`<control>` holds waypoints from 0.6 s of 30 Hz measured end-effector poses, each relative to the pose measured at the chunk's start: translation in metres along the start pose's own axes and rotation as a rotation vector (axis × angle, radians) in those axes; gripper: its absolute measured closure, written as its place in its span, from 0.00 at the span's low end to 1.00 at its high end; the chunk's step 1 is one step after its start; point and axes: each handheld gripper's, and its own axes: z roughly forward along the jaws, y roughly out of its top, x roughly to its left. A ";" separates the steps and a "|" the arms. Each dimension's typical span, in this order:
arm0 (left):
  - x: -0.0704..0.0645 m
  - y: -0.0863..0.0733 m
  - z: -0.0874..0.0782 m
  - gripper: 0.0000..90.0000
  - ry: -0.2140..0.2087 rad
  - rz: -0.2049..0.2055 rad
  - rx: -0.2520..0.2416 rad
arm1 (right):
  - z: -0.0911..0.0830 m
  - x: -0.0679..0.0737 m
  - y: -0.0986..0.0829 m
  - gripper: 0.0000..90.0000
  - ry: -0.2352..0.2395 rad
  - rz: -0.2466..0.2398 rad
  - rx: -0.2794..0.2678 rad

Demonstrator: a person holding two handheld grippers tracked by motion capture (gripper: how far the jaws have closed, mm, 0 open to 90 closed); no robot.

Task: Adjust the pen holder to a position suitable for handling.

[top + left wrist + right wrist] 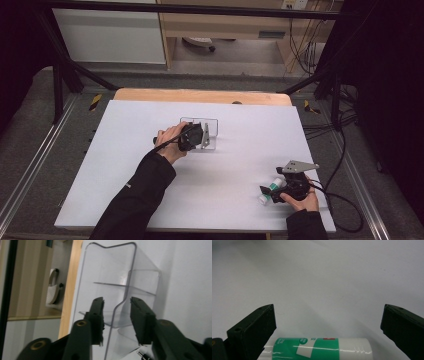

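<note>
A clear acrylic holder (pixel 212 126) with inner shelves stands near the middle of the white table (pixel 125 165). My left gripper (pixel 199 134), held in a hand with a black sleeve, is right against it. In the left gripper view the holder (pixel 112 270) fills the frame, and my left gripper (pixel 117 301) is open, its jaws straddling one thin wall with a gap on each side. A white tube with a green label (pixel 264 198) lies at the front right. My right gripper (pixel 266 193) is over it. In the right gripper view the tube (pixel 319 347) lies crosswise between the wide-open jaws of my right gripper (pixel 329 308).
A bare wooden strip (pixel 200 95) runs along the table's far edge. Black frame bars (pixel 65 70) stand at the back corners. Cables (pixel 345 150) hang and lie off the right side. A wooden cabinet (pixel 225 25) stands behind the table.
</note>
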 end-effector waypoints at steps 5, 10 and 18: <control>0.003 -0.011 -0.012 0.54 -0.002 -0.100 -0.047 | 0.000 0.000 0.000 0.01 -0.001 0.002 -0.002; 0.003 -0.026 -0.026 0.38 0.013 -0.212 -0.096 | 0.000 0.000 0.000 0.01 -0.002 0.004 0.004; -0.004 -0.053 -0.041 0.20 -0.031 -0.377 -0.126 | 0.001 0.000 0.000 0.01 -0.004 0.001 0.004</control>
